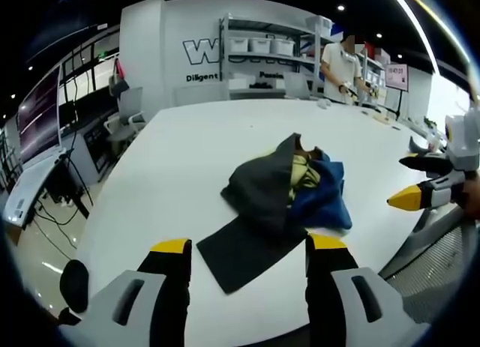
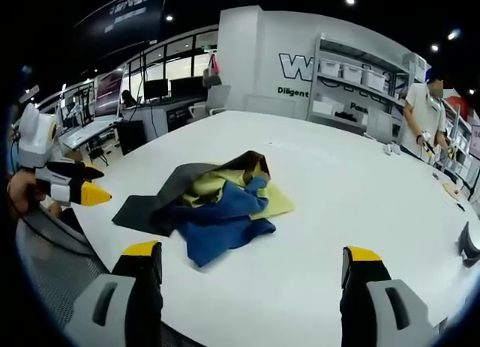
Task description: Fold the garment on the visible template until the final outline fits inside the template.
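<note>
Both our grippers, left (image 1: pixel 244 257) and right (image 2: pixel 251 264), hover open and empty; crumpled garment (image 1: pixel 289 186) mid-frame awaits spreading.

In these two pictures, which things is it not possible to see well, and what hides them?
- Template: in the left gripper view, the crumpled garment lies on its far part; outline hidden.
- Garment type: folds hide sleeves and hems in the right gripper view too.
- Wall lettering: cut off by the shelf.
- Small items near the table's far edge: too small to name.
</note>
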